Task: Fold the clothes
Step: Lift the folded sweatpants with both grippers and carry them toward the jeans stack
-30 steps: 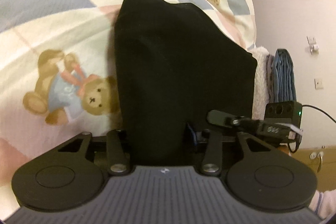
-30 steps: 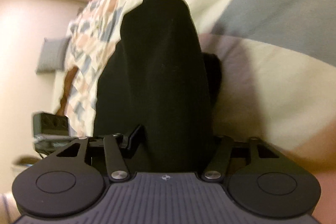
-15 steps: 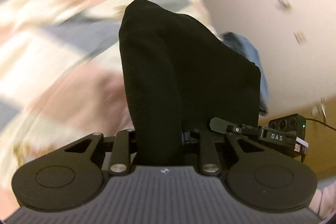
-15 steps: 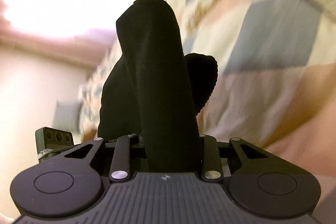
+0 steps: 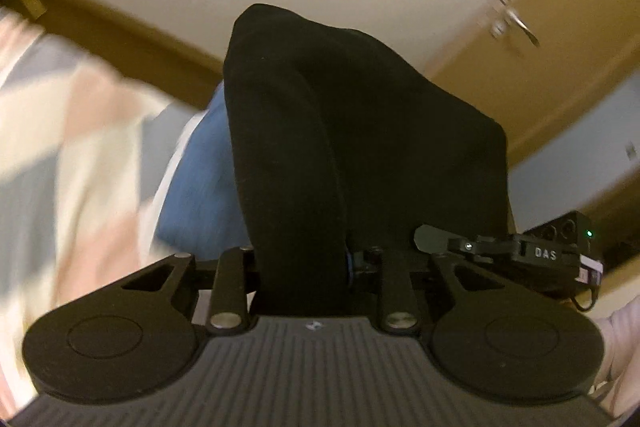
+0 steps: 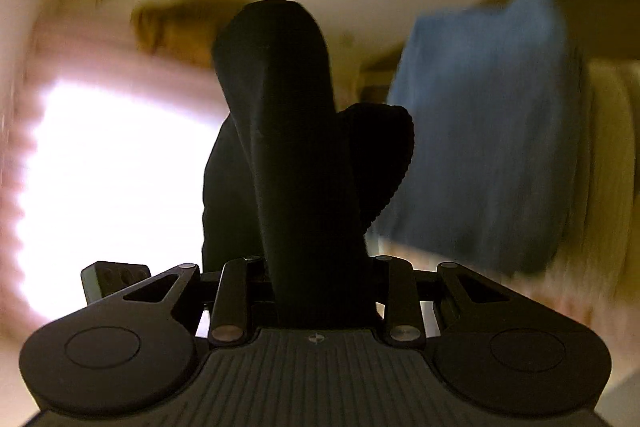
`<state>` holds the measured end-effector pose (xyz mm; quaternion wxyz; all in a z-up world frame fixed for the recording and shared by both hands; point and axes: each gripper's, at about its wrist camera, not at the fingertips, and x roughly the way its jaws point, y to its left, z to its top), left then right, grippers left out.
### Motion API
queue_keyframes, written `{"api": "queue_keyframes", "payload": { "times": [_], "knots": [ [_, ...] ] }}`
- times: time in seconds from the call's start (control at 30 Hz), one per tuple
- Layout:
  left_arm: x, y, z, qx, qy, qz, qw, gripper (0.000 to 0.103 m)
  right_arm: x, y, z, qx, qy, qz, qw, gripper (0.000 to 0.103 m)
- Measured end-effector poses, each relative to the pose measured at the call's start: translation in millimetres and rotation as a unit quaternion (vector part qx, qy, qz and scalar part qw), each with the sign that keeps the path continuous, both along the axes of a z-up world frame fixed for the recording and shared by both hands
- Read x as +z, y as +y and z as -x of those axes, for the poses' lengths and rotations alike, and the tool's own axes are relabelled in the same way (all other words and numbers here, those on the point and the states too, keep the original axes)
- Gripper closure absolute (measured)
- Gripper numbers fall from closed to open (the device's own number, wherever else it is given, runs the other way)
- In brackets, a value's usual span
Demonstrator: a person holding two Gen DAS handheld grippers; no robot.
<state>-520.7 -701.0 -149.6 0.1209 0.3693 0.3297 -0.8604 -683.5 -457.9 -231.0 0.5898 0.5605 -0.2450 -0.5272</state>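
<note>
1. Left gripper (image 5: 304,267): jaws nearly closed, pinched on a thick bunch of black garment (image 5: 320,131). The fabric fills the gap and stands up ahead of the fingers, hiding them.
2. Right gripper (image 6: 316,279): same narrow clamp on the same black garment (image 6: 288,147). A rounded flap hangs just right of the main fold. Fingers hidden by cloth.
3. Why a two-point hold: judging by the task, gripping two spots keeps the garment spread between the claws so it can be carried or laid down as one piece without bunching.
4. The right gripper's body (image 5: 520,251) shows just right of the left claw, so both holds sit close together, likely on a folded edge.
5. Blue folded clothes (image 5: 200,187) lie behind-left of the left claw and ahead-right of the right claw (image 6: 480,131); probably the finished stack, likely the drop spot.
6. Checked bedspread (image 5: 60,147) is far left of the left claw, blurred. Wall and door beyond; the garment is up off the bed.
</note>
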Motion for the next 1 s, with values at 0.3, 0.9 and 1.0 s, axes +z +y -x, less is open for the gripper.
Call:
{"api": "queue_keyframes", "payload": {
  "times": [0.3,0.9,1.0],
  "knots": [
    [-23,-73,117,-0.116,-0.07,0.021,0.9906,0.078,-46,-31,25,-0.136,-0.053,-0.018,0.989,0.073],
    [-81,-90,87,-0.086,-0.059,-0.002,0.9945,0.064,-57,-20,28,-0.071,0.053,-0.098,0.991,0.037],
    [-77,-97,84,-0.075,-0.059,-0.001,0.9955,0.063,-62,-12,34,-0.045,0.034,-0.103,0.993,0.052]
  ]
}}
